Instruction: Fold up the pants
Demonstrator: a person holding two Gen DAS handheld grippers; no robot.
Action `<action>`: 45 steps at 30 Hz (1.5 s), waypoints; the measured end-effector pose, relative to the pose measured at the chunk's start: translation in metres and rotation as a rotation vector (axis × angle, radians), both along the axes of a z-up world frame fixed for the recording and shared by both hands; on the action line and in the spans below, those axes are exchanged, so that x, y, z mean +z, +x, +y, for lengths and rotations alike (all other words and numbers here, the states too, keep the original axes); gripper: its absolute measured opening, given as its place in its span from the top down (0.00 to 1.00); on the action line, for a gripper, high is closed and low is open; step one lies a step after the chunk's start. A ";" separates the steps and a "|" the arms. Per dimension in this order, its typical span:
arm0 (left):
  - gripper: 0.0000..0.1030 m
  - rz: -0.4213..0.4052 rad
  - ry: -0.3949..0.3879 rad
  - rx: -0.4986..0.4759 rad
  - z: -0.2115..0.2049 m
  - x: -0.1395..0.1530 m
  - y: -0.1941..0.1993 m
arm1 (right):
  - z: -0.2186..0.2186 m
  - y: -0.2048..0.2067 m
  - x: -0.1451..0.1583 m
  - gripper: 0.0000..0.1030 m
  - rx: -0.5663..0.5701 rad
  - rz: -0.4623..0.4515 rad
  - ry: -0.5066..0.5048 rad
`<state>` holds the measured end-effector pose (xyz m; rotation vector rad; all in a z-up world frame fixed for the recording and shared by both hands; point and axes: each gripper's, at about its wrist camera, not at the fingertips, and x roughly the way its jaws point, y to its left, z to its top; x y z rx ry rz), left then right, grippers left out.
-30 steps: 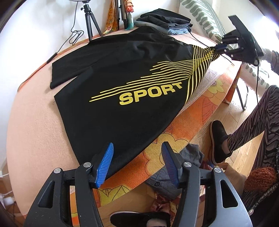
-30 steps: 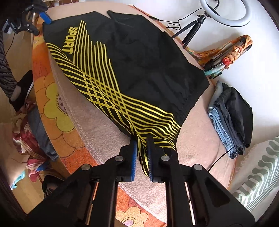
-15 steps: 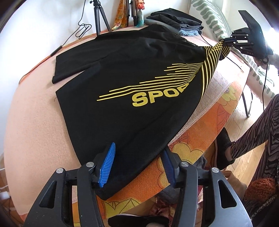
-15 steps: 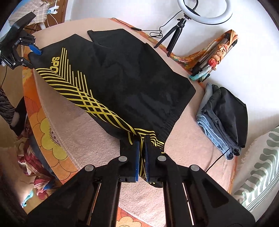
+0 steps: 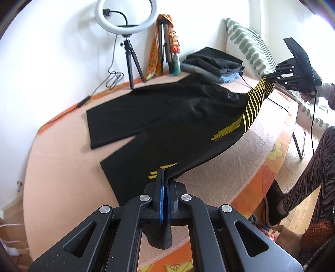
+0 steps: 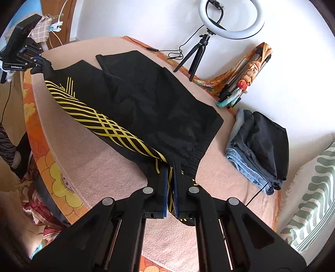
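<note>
Black pants with yellow stripes lie on a peach blanket; their near side edge is lifted off it. My left gripper is at the leg hem; its jaws are closing, and the blue pads press on the cloth. The right gripper holds the striped waistband corner up at the far right. In the right wrist view, my right gripper is shut on the striped waistband of the pants. The left gripper pinches the far hem. The lifted edge stretches between them.
A stack of folded clothes sits at the bed's head beside a striped pillow. A ring light on a tripod stands against the wall. A person's leg in striped trousers is beside the bed.
My left gripper went from open around the hem to shut on it and rose. Both ends of the pants' near edge lifted, and the SPORT print rolled under out of sight.
</note>
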<state>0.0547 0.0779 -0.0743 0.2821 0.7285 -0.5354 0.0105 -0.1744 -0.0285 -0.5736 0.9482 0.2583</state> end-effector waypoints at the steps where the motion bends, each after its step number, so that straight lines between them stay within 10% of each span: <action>1: 0.99 -0.013 -0.008 0.010 0.003 0.006 0.007 | 0.000 0.004 0.006 0.96 -0.005 -0.016 0.006; 19: 1.00 -0.063 -0.015 0.086 0.027 0.052 0.162 | -0.011 0.163 0.034 0.97 -0.113 -0.113 0.056; 45: 1.00 0.131 0.165 0.052 0.000 -0.061 0.331 | -0.054 0.323 -0.115 0.98 -0.241 0.149 0.000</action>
